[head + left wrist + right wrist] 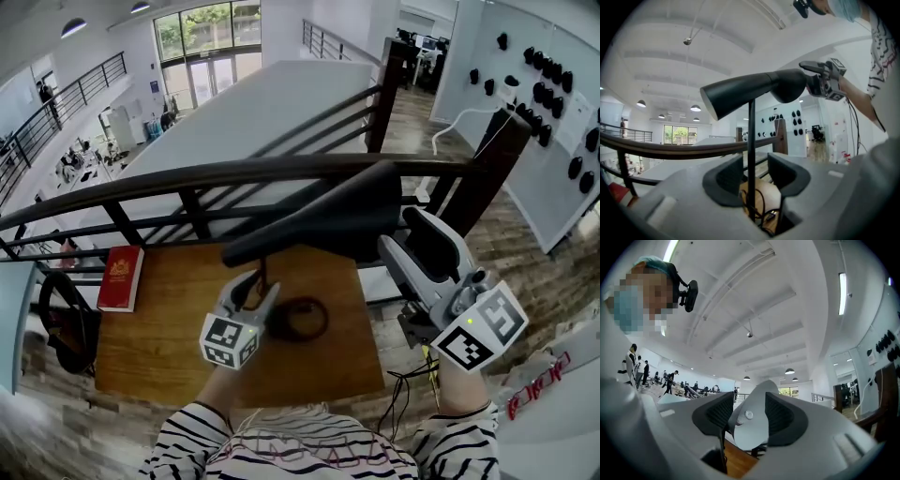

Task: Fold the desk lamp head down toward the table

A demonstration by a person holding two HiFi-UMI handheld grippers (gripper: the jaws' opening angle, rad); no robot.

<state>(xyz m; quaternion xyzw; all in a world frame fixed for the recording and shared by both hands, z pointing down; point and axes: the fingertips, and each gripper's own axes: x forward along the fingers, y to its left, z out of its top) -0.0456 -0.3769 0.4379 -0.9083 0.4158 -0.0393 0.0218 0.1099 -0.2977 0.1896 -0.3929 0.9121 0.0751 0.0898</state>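
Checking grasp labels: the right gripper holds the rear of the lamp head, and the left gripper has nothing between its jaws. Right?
Wrong on the left gripper: the left gripper view shows the lamp's thin black stem standing between its parted jaws. The right gripper does hold the rear of the lamp head.

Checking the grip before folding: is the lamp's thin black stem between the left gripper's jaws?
Yes, the thin black stem stands between the left gripper's parted jaws.

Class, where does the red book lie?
Head view: the red book lies on the wooden table's far-left corner, left of the left gripper.
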